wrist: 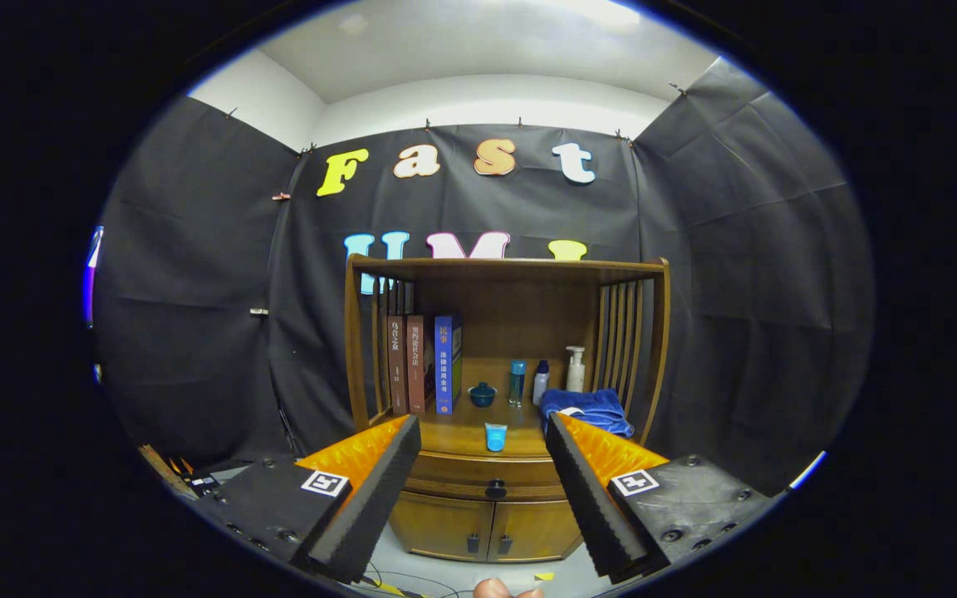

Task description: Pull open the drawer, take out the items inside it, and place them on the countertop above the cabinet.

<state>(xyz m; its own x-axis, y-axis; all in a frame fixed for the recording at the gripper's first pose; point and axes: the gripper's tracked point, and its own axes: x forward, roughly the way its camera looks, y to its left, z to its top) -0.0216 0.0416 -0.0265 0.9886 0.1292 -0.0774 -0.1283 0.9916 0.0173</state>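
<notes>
Black cloth is hung around the booth on all sides, and against its back wall a wooden cabinet [505,390] is set, seen straight ahead beyond the fingers. The gripper [483,432] is held well short of the cabinet, its two fingers [370,490] spread wide apart with nothing between them but open air.

The drawer [487,480] is seen closed under the table [462,436], its dark knob [495,488] centred on its front; what lies inside is hidden. Below it two cabinet doors [487,525] are shut.

The table is already crowded. Three upright books [424,364] are stood near its back left corner, against the slatted side. A small dark blue lidded pot [482,394] is placed beside them towards the middle. To its right a teal bottle [517,381], a small white bottle [540,382] and a white pump bottle [576,369] are lined up along the back. A blue cloth [588,408] is bunched at the right edge, partly covered by the right finger. A light blue cup [495,436] is set at the front edge, directly above the knob.

On the floor left of the cabinet some dark clutter [196,479] is seen, too small to identify.
</notes>
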